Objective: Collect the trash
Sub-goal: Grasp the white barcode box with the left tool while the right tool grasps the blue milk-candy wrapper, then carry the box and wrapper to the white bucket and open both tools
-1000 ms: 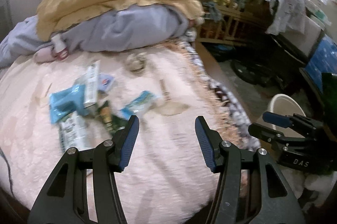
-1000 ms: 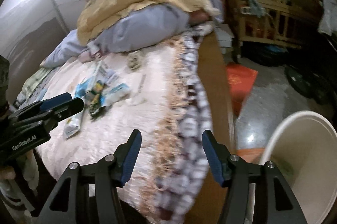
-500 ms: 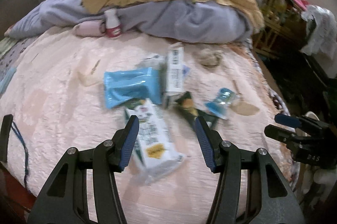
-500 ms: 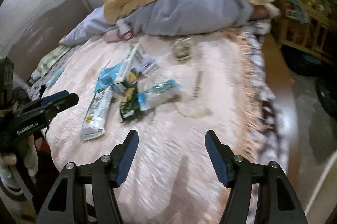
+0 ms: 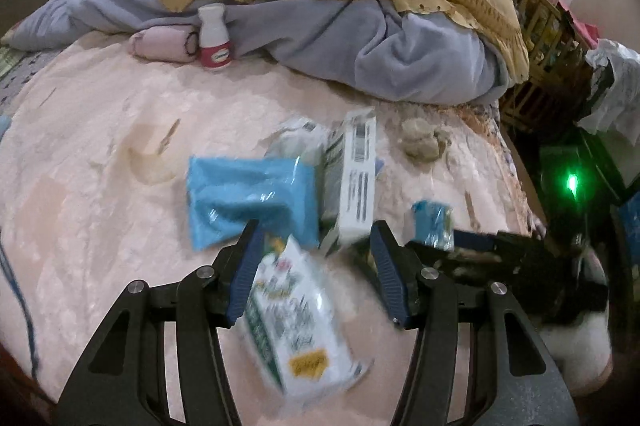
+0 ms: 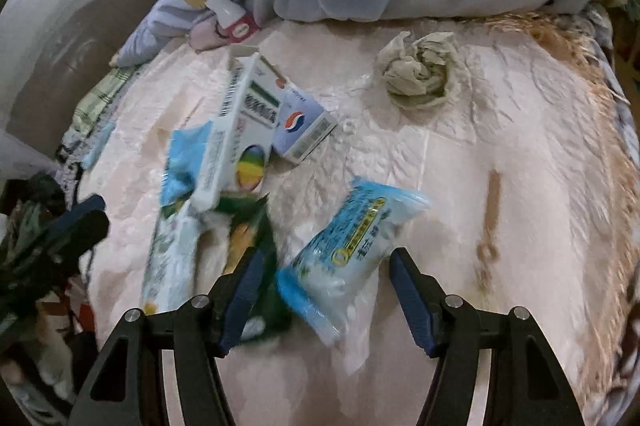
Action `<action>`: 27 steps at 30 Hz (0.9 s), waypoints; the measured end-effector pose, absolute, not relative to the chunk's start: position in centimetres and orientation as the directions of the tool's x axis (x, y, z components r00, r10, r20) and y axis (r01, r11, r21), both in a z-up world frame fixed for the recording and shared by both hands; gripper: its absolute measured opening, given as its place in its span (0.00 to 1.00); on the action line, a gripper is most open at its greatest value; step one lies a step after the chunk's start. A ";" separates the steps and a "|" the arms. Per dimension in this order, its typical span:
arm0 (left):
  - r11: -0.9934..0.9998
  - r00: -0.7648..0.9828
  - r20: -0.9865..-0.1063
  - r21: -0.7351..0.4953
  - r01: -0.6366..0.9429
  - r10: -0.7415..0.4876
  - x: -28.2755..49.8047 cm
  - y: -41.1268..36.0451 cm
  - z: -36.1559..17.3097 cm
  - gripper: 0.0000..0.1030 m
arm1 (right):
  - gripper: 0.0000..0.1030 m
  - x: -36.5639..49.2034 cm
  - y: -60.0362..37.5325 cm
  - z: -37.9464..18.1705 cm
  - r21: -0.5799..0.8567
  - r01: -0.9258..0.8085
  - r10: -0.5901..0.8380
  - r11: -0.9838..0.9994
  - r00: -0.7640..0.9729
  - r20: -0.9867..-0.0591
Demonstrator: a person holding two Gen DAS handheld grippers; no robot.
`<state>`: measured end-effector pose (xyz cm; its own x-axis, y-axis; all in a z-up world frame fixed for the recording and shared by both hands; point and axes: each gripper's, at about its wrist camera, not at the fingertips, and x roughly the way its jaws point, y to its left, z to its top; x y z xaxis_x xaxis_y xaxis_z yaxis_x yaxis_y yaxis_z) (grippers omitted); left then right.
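Notably, both grippers gape empty, left gripper (image 5: 316, 266), right gripper (image 6: 326, 290), crumpled tissue (image 6: 418, 73) sharp only rightward.

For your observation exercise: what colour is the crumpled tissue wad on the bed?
Pale beige-grey: the crumpled tissue wad shows best in the right wrist view.

A loose heap of trash lies flat on the bedspread: a white-and-green wrapper (image 5: 298, 322) at 6 o'clock, a crumpled blue packet (image 5: 248, 197) (glossy) at 10, a white carton (image 5: 356, 177) propped at 12, a light-blue pouch (image 6: 348, 254) apart at 3, a wadded tissue (image 6: 418, 69) beyond.
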<state>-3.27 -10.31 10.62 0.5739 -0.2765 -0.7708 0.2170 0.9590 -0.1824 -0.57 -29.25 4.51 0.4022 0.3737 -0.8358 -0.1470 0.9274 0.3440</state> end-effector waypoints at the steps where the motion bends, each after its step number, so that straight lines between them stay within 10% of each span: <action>1: 0.958 0.571 -0.772 -0.185 0.219 -0.279 -2.4 -10.8 10.4 0.52 | 0.53 -0.5 -29.2 4.5 0.327 -0.150 0.360 0.933 0.415 -0.836; 5: 0.954 0.541 -0.788 -0.203 0.222 -0.294 0.5 -12.6 9.2 0.52 | 0.32 -0.9 -30.1 4.7 0.307 -0.160 0.346 0.938 0.448 -0.824; 9: 0.950 0.527 -0.798 -0.180 0.254 -0.292 2.6 -14.9 7.6 0.51 | 0.29 -2.6 -32.2 5.4 0.305 -0.157 0.343 0.939 0.479 -0.808; 12: 0.944 0.506 -0.808 -0.179 0.279 -0.303 3.1 -15.6 6.9 0.25 | 0.28 -4.3 -33.8 6.5 0.314 -0.155 0.348 0.937 0.514 -0.784; 27: 0.870 0.510 -0.720 -0.283 0.403 -0.470 -4.5 -17.2 13.8 0.24 | 0.28 -13.6 -37.2 11.8 0.326 -0.141 0.339 0.935 0.625 -0.703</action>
